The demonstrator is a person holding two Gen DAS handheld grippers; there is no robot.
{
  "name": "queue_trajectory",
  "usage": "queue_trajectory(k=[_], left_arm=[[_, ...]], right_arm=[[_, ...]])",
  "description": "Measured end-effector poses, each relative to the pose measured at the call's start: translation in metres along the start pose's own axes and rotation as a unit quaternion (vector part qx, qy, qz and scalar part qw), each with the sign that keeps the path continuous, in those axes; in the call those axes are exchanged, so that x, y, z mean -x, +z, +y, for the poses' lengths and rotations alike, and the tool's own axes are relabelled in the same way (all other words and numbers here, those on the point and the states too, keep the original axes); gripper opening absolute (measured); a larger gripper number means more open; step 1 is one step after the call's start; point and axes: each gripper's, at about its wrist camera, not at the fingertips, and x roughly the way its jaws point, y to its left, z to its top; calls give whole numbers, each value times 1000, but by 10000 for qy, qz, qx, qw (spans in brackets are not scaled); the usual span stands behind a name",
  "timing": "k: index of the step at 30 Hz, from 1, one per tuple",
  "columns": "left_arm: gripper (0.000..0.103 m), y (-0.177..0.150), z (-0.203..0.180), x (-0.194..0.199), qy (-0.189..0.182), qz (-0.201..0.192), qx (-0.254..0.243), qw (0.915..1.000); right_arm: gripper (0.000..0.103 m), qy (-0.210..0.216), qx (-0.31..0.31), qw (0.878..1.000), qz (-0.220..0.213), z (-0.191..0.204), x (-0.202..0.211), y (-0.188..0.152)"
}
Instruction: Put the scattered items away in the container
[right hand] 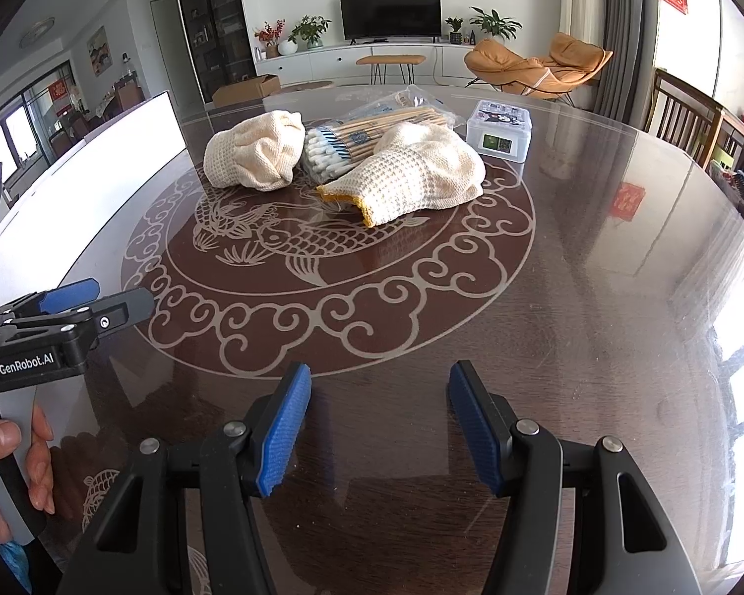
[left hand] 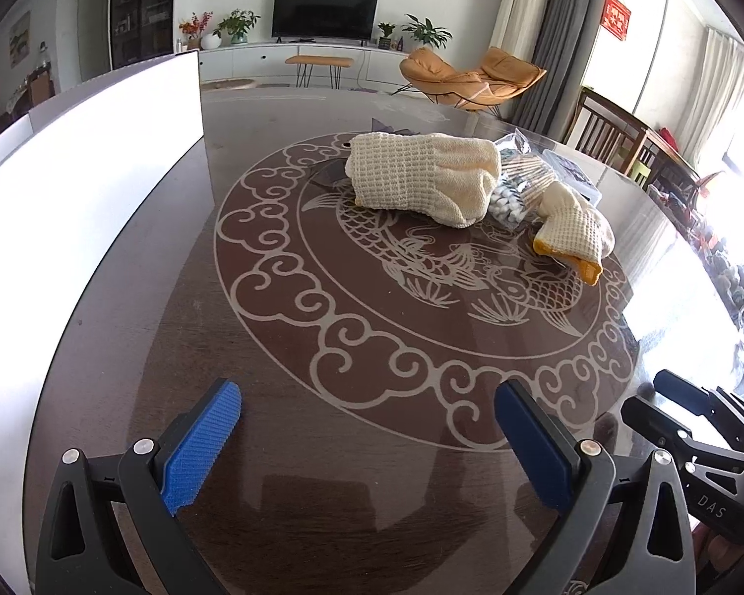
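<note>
Two cream knitted gloves lie on the dark patterned table [left hand: 372, 446], one bunched up [left hand: 421, 173] [right hand: 258, 153], the other with a yellow cuff [left hand: 573, 233] [right hand: 421, 173]. Between them is a clear bag of cotton swabs [left hand: 511, 198] [right hand: 352, 144]. A small clear lidded box [right hand: 498, 129] sits behind them. A large white container [left hand: 89, 173] [right hand: 84, 148] stands at the left. My left gripper [left hand: 367, 391] [right hand: 119, 295] is open over bare table, well short of the items. My right gripper [right hand: 379, 372] [left hand: 654, 396] is open too, with nothing between its blue pads.
A person's hand [right hand: 5, 451] holds the left gripper's handle. Wooden chairs [right hand: 694, 114] stand at the table's right edge. Behind the table are a living room with orange lounge chairs [left hand: 471, 79] and a TV [left hand: 325, 12].
</note>
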Motion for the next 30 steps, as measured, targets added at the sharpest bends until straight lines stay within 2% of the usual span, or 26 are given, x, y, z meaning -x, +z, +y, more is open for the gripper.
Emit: queue_trajectory(k=[4, 30], left_arm=[[103, -1, 5, 2, -99, -56, 150, 9998], [103, -2, 3, 1, -117, -25, 149, 9998]], right_arm=[[60, -74, 59, 10000, 18, 3, -1, 0], [60, -139, 108, 9998, 35, 4, -2, 0]])
